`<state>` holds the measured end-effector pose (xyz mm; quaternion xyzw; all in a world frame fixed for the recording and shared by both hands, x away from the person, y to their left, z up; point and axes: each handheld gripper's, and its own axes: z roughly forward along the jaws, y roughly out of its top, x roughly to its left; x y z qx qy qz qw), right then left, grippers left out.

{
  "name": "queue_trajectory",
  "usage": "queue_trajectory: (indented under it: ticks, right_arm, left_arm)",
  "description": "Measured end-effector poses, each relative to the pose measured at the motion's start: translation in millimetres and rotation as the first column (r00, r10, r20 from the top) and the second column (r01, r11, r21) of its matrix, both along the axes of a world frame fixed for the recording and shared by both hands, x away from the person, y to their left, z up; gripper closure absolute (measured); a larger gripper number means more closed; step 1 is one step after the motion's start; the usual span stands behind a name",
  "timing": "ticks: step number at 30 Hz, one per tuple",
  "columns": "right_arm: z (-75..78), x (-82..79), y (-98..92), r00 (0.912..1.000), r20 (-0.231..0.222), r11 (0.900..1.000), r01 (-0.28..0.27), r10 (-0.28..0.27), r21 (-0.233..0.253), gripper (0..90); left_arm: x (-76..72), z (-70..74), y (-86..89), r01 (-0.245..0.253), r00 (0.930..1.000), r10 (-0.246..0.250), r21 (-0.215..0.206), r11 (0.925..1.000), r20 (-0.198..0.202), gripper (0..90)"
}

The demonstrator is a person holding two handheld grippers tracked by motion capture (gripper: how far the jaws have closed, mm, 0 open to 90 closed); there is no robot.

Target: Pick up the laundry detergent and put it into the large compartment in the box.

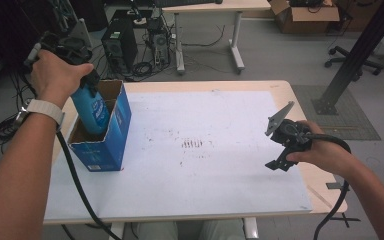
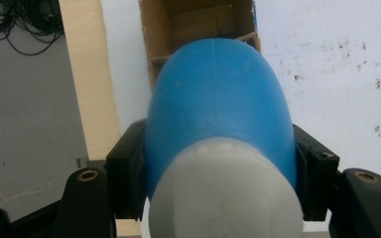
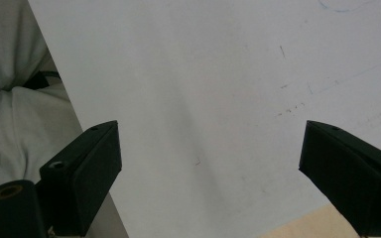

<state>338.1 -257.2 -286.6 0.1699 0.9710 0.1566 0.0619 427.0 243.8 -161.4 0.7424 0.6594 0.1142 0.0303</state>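
Left gripper (image 2: 218,168) clamps a blue bottle (image 1: 91,107), its base partly down inside the open blue box (image 1: 111,131) at the table's (image 1: 280,92) far left. Not yet let go (going in or coming out, unclear). Right gripper (image 3: 208,173) idle, jaws wide, empty.

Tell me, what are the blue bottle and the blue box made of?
The blue bottle looks like smooth plastic: it shines softly, with a faint moulded seam and a white cap. The blue box looks like cardboard, brown and dull inside with folded flaps, printed blue outside.
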Motion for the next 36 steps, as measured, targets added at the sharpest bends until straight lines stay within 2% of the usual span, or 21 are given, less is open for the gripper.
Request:
queue_trajectory:
  ticks: [16,18,19,24,36]
  right_arm:
    - [-1.4,-0.7,-1.7,0.9999,-0.004,1.000,0.010,-0.010,-0.002,9.3]
    - [-1.3,-1.0,-2.0,0.9999,-0.002,1.000,0.011,-0.011,0.002,9.3]
    - [-1.3,-1.0,-2.0,0.9999,-0.002,1.000,0.011,-0.011,0.002,9.3]
    - [-2.2,-1.3,-2.7,0.9999,-0.003,1.000,0.013,-0.013,0.002,9.3]
    - [-2.2,-1.8,-2.9,0.9999,-0.004,1.000,0.016,-0.016,0.001,9.3]
  left_arm:
    - [-1.2,-45.1,6.3,0.011,0.9999,-0.010,0.010,0.9999,-0.007,37.6]
    - [-1.9,-56.1,6.3,0.013,0.9999,-0.013,0.008,0.9999,-0.004,37.6]
    - [-1.9,-56.1,6.3,0.013,0.9999,-0.013,0.008,0.9999,-0.004,37.6]
    - [-2.7,-74.5,6.0,0.013,0.9999,-0.013,0.009,0.9999,-0.005,37.6]
    - [-3.6,-96.3,7.2,0.014,0.9999,-0.014,0.007,0.9999,-0.006,37.6]
